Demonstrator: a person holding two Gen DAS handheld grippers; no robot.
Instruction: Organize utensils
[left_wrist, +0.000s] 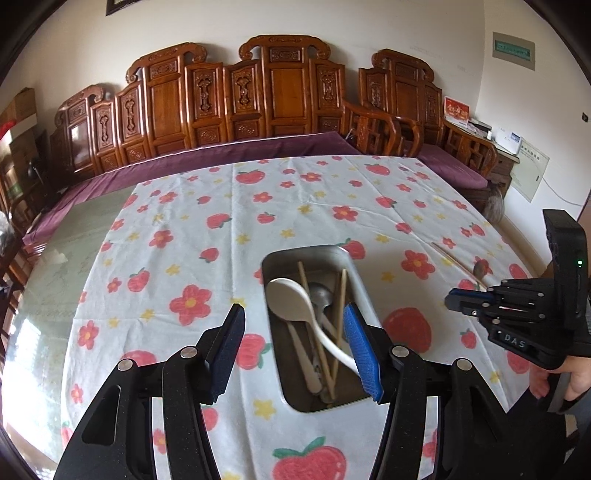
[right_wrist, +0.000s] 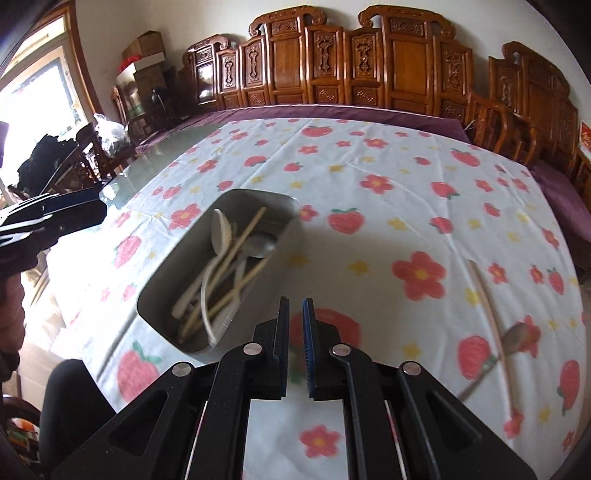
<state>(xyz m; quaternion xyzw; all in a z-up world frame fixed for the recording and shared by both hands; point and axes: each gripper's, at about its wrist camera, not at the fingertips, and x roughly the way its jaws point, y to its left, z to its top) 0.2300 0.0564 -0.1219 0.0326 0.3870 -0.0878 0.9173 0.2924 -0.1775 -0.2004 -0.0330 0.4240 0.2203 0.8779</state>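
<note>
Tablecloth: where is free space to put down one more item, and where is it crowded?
Free: the tablecloth between the metal tray and the bench, and left of the tray. Crowded: inside the tray, and right of it, where a chopstick and spoon lie.

White cloth (left_wrist: 229, 236) printed with red strawberries, red flowers, small yellow stars, grey metal tray (left_wrist: 275, 258), white spoon (left_wrist: 291, 295), pale tan chopsticks (left_wrist: 341, 295), black left gripper (left_wrist: 293, 354) with blue pads, purple cushion (left_wrist: 221, 155), carved brown wooden bench (left_wrist: 280, 88)
</note>
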